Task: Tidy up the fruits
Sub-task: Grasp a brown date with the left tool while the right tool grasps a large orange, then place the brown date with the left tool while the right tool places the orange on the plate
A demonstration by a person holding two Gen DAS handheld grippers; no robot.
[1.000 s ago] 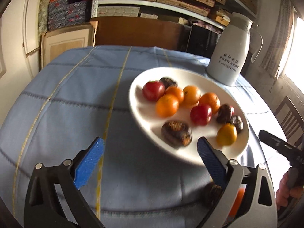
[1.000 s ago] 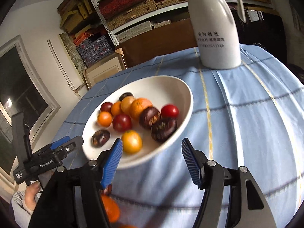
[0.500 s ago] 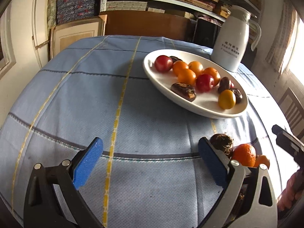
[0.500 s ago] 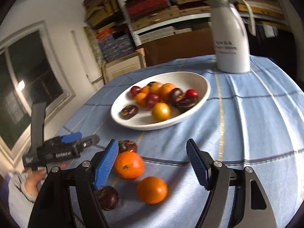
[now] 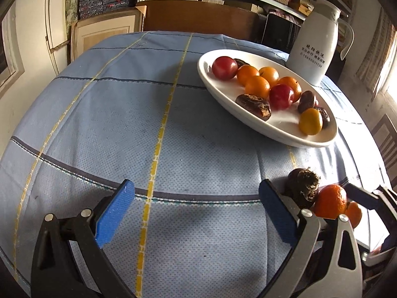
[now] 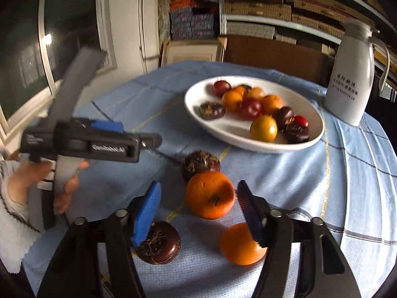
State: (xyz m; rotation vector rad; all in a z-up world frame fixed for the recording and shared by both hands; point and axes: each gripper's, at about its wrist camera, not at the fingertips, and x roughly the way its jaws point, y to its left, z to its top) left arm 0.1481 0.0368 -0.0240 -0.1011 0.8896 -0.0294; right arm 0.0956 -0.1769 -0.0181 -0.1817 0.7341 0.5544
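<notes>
Right, I count four loose fruits on the blue-clothed surface (image 6: 347, 173), all near of the white plate (image 6: 315, 134): two oranges and two dark brown ones. The bigger orange (image 6: 210, 195) sits just ahead of my right gripper (image 6: 198, 211), whose fingers are spread wide with nothing between them; the second orange (image 6: 239, 244) and one dark fruit (image 6: 160, 245) lie nearest, partly under the fingers. The other dark fruit (image 6: 199, 164) touches the bigger orange's far side. My left gripper (image 5: 196, 213) is also spread and empty, over bare cloth. One white jug (image 5: 315, 42) stands beyond the plate.
</notes>
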